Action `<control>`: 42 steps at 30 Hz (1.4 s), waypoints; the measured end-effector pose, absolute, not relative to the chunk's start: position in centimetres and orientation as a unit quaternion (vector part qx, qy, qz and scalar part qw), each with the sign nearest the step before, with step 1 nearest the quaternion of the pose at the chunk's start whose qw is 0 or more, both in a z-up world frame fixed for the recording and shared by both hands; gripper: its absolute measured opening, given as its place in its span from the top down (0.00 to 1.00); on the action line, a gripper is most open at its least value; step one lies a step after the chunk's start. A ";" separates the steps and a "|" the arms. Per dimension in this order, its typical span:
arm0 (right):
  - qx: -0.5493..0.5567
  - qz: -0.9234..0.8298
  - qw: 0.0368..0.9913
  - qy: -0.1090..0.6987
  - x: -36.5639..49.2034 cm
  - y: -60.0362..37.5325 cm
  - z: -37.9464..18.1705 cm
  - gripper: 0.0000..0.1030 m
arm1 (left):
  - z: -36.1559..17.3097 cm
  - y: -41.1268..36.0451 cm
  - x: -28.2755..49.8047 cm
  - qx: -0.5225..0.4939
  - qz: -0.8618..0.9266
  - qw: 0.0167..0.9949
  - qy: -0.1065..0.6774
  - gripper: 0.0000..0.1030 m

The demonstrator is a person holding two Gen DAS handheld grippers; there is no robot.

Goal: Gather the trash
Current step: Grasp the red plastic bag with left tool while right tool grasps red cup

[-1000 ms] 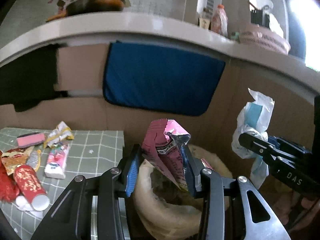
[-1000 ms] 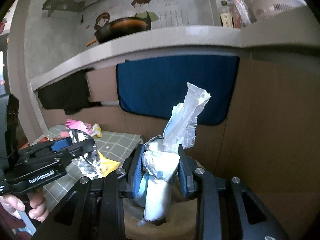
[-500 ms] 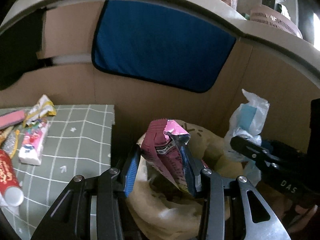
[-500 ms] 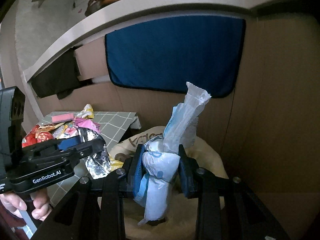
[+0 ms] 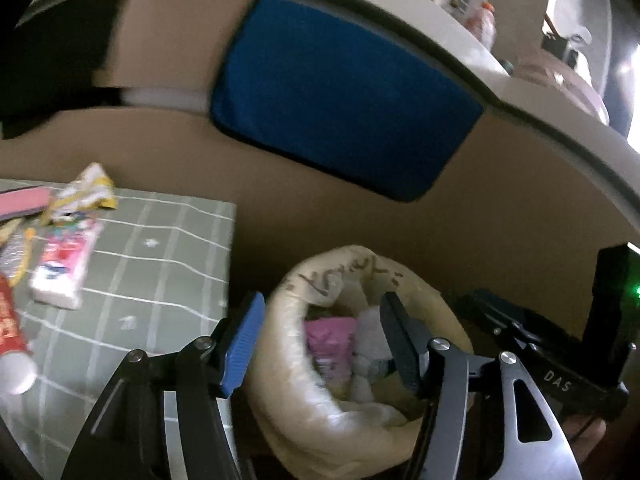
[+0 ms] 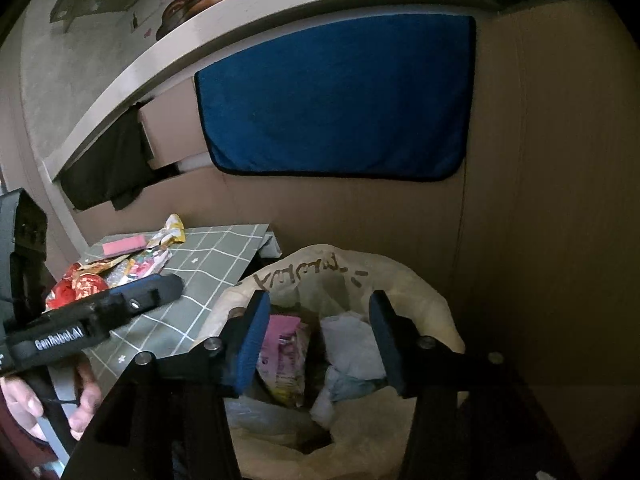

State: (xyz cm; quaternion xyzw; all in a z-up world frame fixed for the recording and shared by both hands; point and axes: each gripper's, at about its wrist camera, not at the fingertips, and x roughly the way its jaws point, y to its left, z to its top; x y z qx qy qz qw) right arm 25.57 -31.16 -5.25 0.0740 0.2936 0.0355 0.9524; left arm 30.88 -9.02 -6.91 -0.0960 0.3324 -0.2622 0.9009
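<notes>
Both grippers, left (image 5: 322, 340) and right (image 6: 316, 344), hung over the bag (image 6: 420, 276), jaws just opened and empty. The pink wrapper (image 6: 280, 344) and white wrapper (image 6: 352, 344) lay inside it.

Red packet (image 5: 8, 322) cut off at left edge, shelf bottles (image 5: 482, 20) blurred

Home kitchen corner, counter ledge (image 5: 400, 12) with bottles (image 5: 480, 24), cooking mural (image 6: 200, 0), hanging blue towel (image 6: 340, 100)

Both wrist views look forward and steeply down, close over the same trash bag (image 5: 320, 392) (image 6: 360, 268) beside the bench's (image 5: 160, 264) (image 6: 224, 256) corner.
</notes>
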 end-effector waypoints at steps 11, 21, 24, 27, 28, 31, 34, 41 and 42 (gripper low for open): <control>0.058 0.112 0.958 0.259 23.7 -26.3 -2.1 0.51 | -3.3 3.2 25.6 -0.136 -0.105 0.952 0.254 0.41; -0.010 0.162 0.955 0.249 25.0 -16.7 -1.0 0.50 | -2.3 18.8 22.3 -0.190 0.050 0.957 0.214 0.41; -0.021 0.183 0.947 0.262 25.7 -14.6 -1.7 0.50 | -3.4 22.2 21.9 -0.218 0.071 0.949 0.219 0.41; -0.031 0.190 0.944 0.268 26.0 -13.1 -2.4 0.50 | -5.4 23.8 22.6 -0.232 0.065 0.939 0.246 0.41; -0.032 0.192 0.943 0.270 26.2 -12.8 -2.6 0.50 | -6.2 23.7 23.0 -0.237 0.060 0.934 0.259 0.41; -0.031 0.193 0.938 0.286 26.9 -12.1 -3.6 0.50 | -8.1 23.9 24.4 -0.269 0.048 0.918 0.288 0.41; -0.026 0.201 0.931 0.304 27.6 -11.7 -4.6 0.50 | -10.1 23.7 26.5 -0.298 0.060 0.902 0.306 0.41; -0.042 0.206 0.922 0.325 28.0 -10.8 -6.2 0.50 | -12.7 24.8 29.6 -0.360 0.085 0.871 0.323 0.41; -0.042 0.209 0.921 0.327 28.1 -10.7 -6.3 0.50 | -12.7 24.8 29.8 -0.361 0.085 0.870 0.326 0.41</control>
